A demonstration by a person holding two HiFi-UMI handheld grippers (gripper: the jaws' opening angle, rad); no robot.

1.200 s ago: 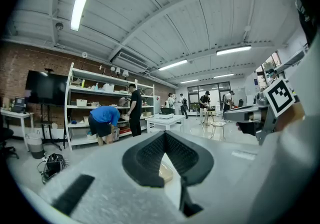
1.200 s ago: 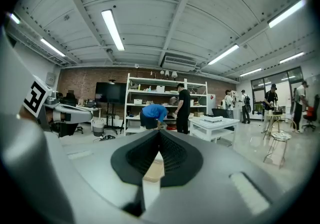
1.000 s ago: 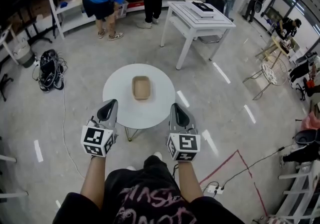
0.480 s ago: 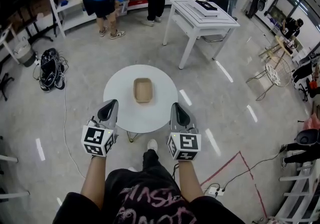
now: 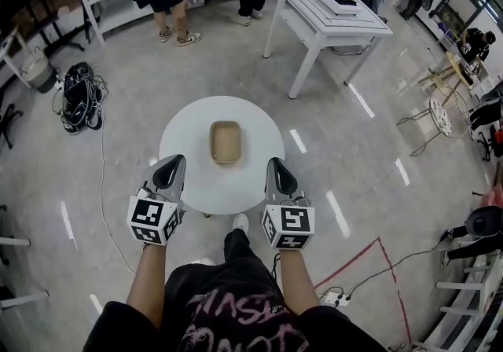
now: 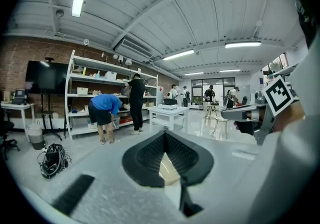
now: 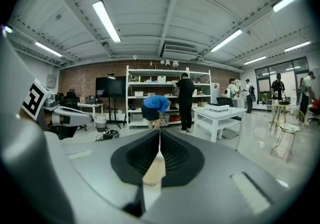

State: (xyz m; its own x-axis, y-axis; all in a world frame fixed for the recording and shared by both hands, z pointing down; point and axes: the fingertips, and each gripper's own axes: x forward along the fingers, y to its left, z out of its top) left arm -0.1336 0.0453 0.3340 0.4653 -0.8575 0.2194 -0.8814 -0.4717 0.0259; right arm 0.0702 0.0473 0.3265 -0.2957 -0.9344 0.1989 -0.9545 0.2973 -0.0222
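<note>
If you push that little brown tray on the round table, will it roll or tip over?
Probably not. The tray looks low and flat-bottomed, so it should slide rather than roll or tip. It looks small and thin-walled, so likely light. The table looks smooth, so it may skid easily.

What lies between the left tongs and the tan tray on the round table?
Only the bare white top of the round table lies between the left tongs and the tan tray. The head view shows this.
</note>
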